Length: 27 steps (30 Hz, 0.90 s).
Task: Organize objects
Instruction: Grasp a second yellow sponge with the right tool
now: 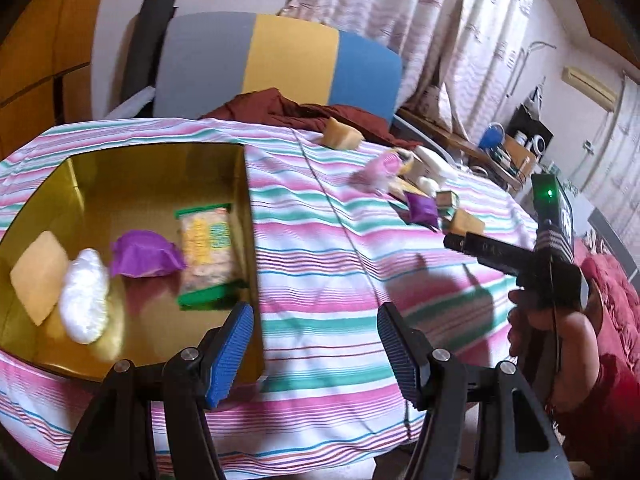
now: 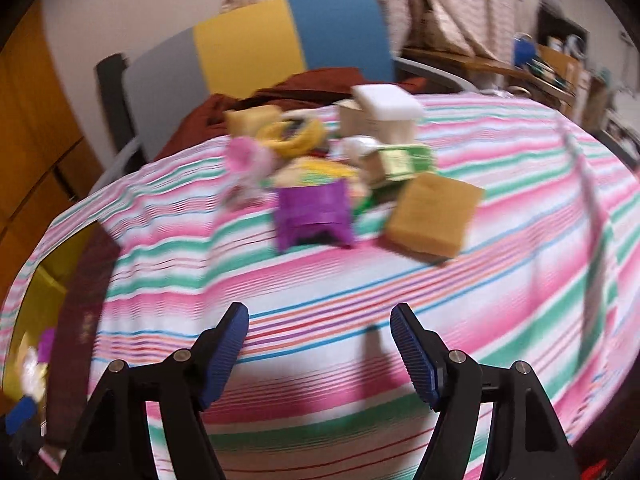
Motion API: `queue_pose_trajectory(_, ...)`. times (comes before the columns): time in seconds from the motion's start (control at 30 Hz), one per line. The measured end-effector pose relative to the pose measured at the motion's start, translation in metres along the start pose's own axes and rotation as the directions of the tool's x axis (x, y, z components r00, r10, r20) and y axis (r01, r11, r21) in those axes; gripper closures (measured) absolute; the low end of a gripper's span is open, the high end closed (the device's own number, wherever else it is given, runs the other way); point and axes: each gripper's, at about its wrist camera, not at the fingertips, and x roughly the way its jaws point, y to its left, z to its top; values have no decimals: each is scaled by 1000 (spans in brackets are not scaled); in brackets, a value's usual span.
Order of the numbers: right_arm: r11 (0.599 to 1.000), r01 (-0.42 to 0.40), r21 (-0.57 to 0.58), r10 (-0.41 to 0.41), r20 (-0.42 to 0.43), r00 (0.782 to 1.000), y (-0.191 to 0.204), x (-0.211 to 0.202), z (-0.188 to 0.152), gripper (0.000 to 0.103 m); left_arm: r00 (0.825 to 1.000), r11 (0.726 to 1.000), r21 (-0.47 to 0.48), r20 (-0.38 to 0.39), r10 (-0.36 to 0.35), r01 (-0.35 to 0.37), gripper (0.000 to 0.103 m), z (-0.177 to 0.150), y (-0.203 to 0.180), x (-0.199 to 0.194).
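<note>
**Both tongs empty over the striped cloth**

The left gripper (image 1: 316, 350) stands wide apart with nothing between its blue ribbed pads, hanging at the near corner of the shiny gold rectangular tin (image 1: 250, 216). The right gripper (image 2: 320, 354) is likewise spread and empty above the pink, green and white striped cloth (image 2: 360, 280).

Only the left view looks into the tin: a tan sponge block (image 1: 38, 276), a white crinkly packet (image 1: 85, 296), a purple wrapper (image 1: 144, 256) and a green-edged snack packet (image 1: 206, 252) lie inside.

The blurred right view faces the loose heap: a purple pouch (image 2: 314, 214), a tan sponge pad (image 2: 434, 216), a white lidded box (image 2: 386, 114). A grey, yellow and blue chair back (image 2: 260, 48) stands behind.
</note>
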Motion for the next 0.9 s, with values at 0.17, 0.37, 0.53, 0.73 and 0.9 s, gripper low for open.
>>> queue_pose_trajectory(0.17,996,43,79,-44,11,999,-35,1,5,23,1000,1000,15,5,19,-19,32,2,-10,1)
queue_pose_trajectory(0.37,987,95,129,-101,40,994,-62,11,24,23,1000,998,55,19,14,-15,31,7,-23,0)
queue_pose_trajectory(0.53,980,110,163,-119,49,992,-76,27,49,23,1000,996,84,14,5,-6,31,9,-37,4)
queue_pose_trajectory(0.73,985,109,136,-116,47,992,-70,49,65,22,1000,991,133,-6,-2,2,31,11,-56,13)
queue_pose_trajectory(0.9,988,129,82,-131,24,991,-70,66,63,31,999,988,153,-36,-18,23,31,14,-68,27)
